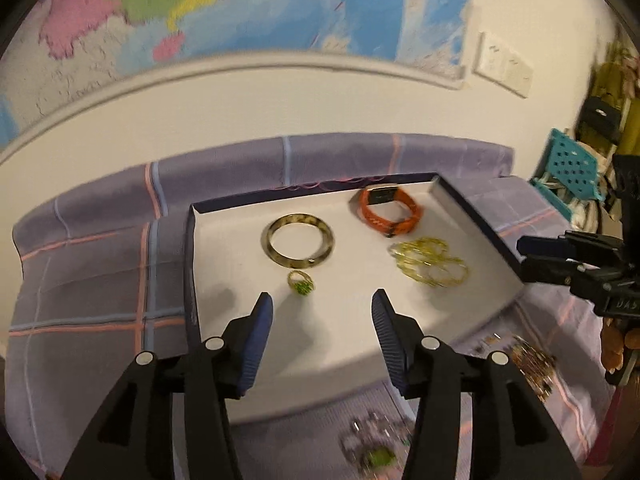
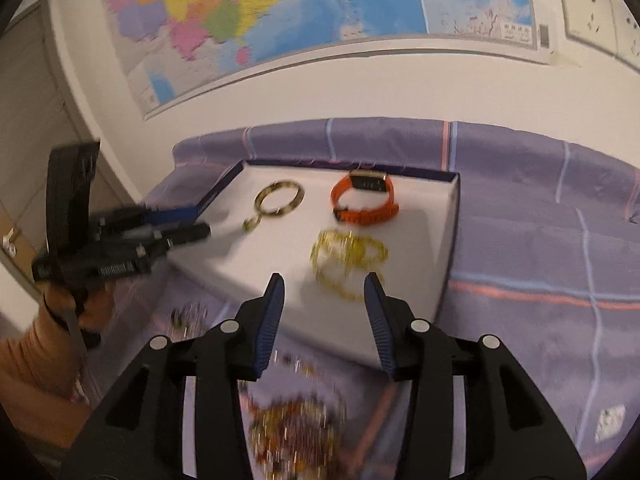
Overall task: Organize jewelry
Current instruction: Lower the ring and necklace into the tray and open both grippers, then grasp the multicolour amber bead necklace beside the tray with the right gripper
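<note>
Nearest the lenses: both tongs, black frames with ribbed blue pads. Left gripper [image 1: 322,304] has its jaws parted, nothing between the pads; it hangs over the near edge of the white tray [image 1: 224,264]. Right gripper [image 2: 324,286] likewise released, empty gap, poised over the tray's near edge on the other side. Below the tray's near edge, on the purple plaid cloth [image 1: 92,280], loose jewelry not yet sorted: a blurred cluster with a green stone [image 1: 374,446] under the left gripper, and a mixed gold-and-red pile [image 2: 296,424] under the right gripper. All too smeared to name piece by piece. The tray is shallow, white inside, dark blue rim, sitting on the cloth. Inside the tray, closest to its near edge: a small gold ring with a green stone [image 1: 301,282] just ahead of the left pads, and a heap of gold chain [image 1: 430,262] ahead of the right gripper. Just behind the ring, near but not clearly touching, a mottled yellow-brown bangle [image 1: 298,246] lies flat. Toward the tray's far rim, an orange-strapped watch [image 2: 366,200] rests on its side, strap looped, apart from the chain. From the right-hand view, a hand in an orange sleeve [image 2: 36,356] grips the left tool left of the tray. Beyond the tray: white wall, a coloured map [image 2: 280,12], a wall socket [image 2: 588,4] off to the right.
</note>
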